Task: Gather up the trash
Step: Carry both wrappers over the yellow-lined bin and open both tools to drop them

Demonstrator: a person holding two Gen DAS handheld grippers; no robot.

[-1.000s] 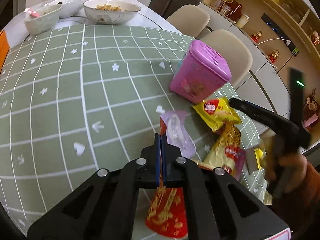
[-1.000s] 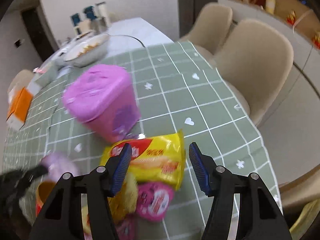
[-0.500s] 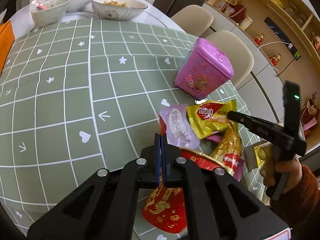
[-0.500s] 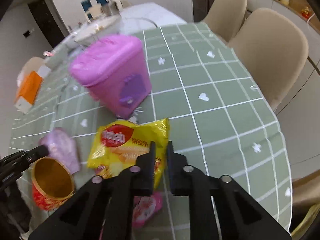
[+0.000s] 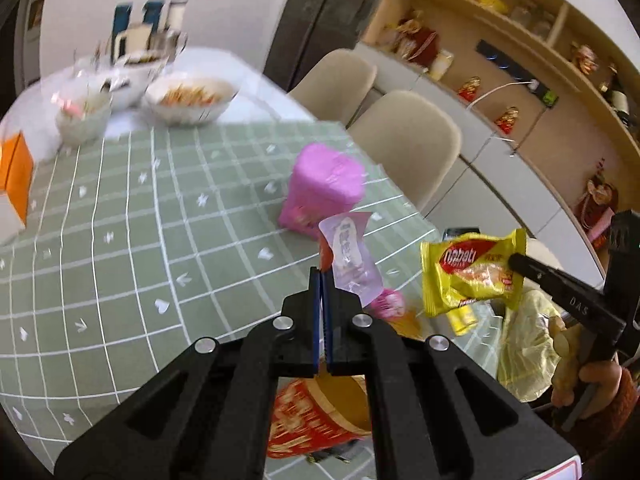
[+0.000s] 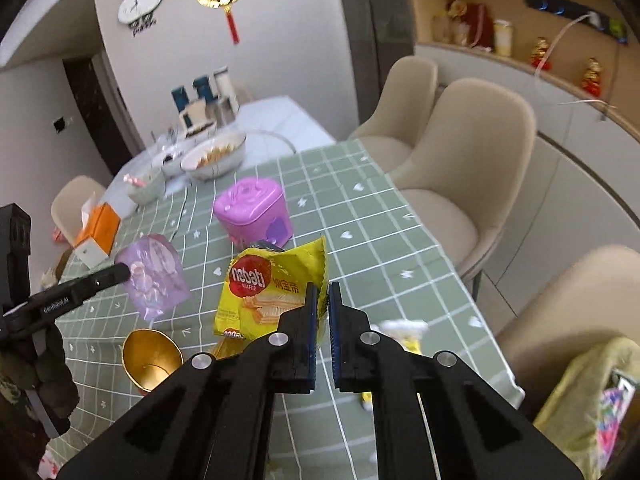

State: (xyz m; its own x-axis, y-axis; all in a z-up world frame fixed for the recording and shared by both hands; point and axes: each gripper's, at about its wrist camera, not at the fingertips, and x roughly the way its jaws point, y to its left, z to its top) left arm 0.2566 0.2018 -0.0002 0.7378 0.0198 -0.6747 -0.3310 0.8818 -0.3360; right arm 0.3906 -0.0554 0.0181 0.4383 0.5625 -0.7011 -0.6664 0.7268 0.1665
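Two grippers hold wrappers above the table [image 6: 384,240] near the pink box [image 6: 252,210]: the right gripper [image 6: 322,292] pinches a yellow "nabati WAFER" packet [image 6: 272,292], the left gripper [image 5: 323,276] a lilac wrapper [image 5: 352,256].

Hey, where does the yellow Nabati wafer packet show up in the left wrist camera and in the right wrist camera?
Left wrist view: the yellow wafer packet is at right of centre, pinched by the right gripper above the table edge.
Right wrist view: it is at centre, just above the right gripper's own tips.
Shared landmark: the pink lidded box, up and left of the packet in the left view, directly behind it in the right.
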